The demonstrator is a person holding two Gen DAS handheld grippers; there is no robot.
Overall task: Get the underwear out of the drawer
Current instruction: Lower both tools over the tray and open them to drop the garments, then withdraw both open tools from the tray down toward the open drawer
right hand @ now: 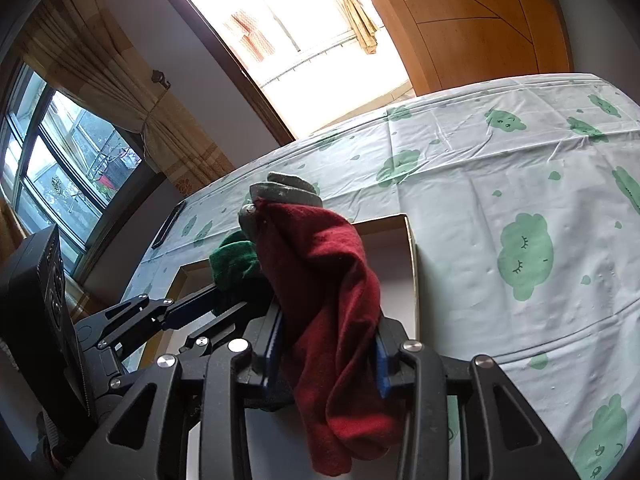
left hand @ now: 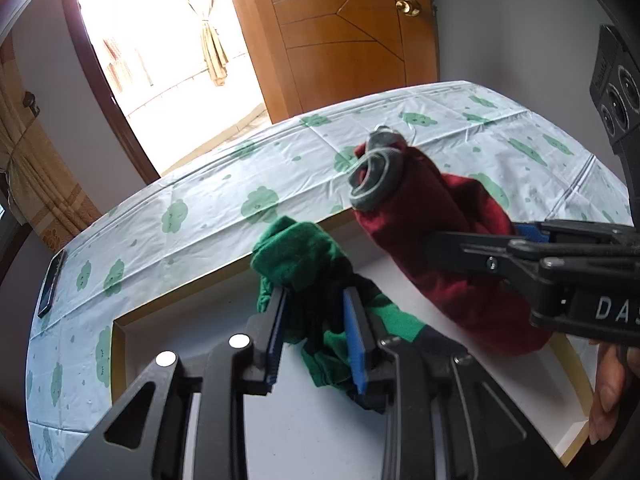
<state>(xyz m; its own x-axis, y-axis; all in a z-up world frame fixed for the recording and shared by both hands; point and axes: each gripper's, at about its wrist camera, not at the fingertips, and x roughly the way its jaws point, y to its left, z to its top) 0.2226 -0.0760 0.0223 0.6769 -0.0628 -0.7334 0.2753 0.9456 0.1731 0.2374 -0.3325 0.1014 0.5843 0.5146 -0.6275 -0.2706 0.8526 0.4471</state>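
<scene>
Both raised over drawer (left hand: 120, 330), left gripper (left hand: 316, 332) clamping green underwear (left hand: 296, 258), right gripper (right hand: 328, 354) red underwear (right hand: 324, 280) (grey waistband)

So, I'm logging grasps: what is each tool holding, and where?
Left tool: green fabric underwear, pinched mid-bundle. Right tool: dark red underwear with grey waistband, gripped at its middle.

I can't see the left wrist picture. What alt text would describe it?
The left gripper pinches green underwear between its blue-padded jaws above a shallow white drawer. Beside it, the right gripper holds up dark red underwear with a grey waistband. Behind them is a surface covered in a green cloud-print cloth.
</scene>
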